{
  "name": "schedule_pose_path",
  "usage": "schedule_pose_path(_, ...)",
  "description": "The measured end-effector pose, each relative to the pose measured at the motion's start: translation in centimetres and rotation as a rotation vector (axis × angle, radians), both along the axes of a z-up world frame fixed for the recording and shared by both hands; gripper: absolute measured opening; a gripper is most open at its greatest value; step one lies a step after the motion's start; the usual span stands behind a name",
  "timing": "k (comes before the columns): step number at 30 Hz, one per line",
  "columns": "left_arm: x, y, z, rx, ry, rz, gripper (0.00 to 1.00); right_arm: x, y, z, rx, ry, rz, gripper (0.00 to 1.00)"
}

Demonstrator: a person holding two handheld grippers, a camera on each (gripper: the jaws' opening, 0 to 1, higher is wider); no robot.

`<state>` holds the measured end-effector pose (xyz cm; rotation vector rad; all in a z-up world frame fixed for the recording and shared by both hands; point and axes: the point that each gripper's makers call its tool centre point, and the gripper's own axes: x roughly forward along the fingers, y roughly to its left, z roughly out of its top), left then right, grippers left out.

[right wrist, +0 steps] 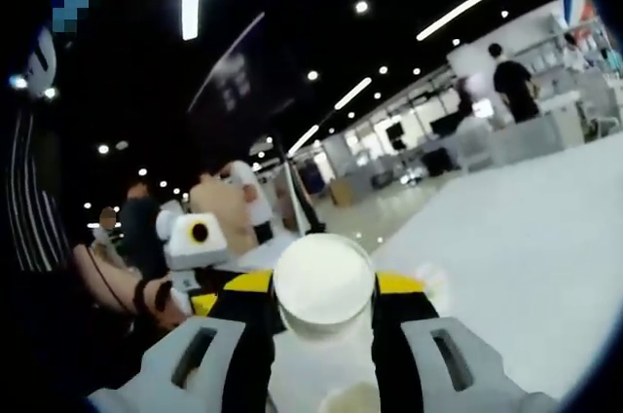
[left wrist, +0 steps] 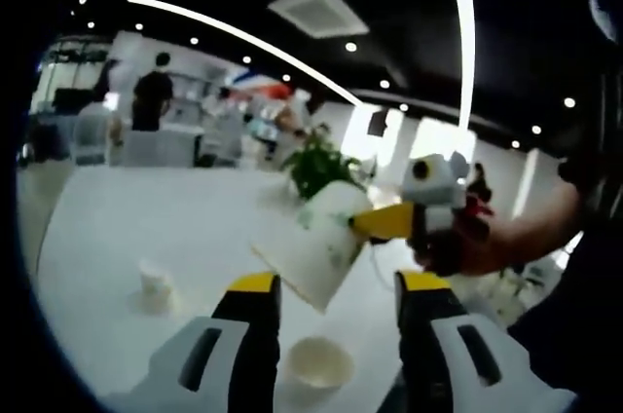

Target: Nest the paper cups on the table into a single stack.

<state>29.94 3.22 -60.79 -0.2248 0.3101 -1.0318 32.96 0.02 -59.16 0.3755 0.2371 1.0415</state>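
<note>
Holding a paper cup (right wrist: 324, 281) pinched between my right gripper's (right wrist: 324, 288) fingers, I saw its flat white base facing me, right between the yellow pads. From my left gripper view that same cup (left wrist: 319, 249) hung tilted above and just ahead of my fingertips, its mouth turned down toward the table (left wrist: 146, 218), with the right gripper (left wrist: 389, 223) clamped on its upper end. My left gripper's (left wrist: 331, 291) fingers were spread apart and carried nothing. Between and just below them an upright cup (left wrist: 318, 364) stood on the table, mouth open; another small cup (left wrist: 156, 286) stood well off beyond my left finger. I judged the step in hand to be seating the held cup into the upright one. To do it well, I needed to turn the held cup base-down, centre it over the open mouth, keep the pinch light enough not to crush the wall, and lower it straight. My spread left fingers could steady the lower cup so it would not tip or slide.
</note>
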Motion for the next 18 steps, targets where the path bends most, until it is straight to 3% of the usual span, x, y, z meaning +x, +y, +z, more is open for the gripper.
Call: schedule_pose_path(18, 0.3, 1.3, 1.2, -0.066, 0.002, 0.028, 0.23, -1.3, -0.1, -0.7, 0.027, 0.015, 0.031, 0.35)
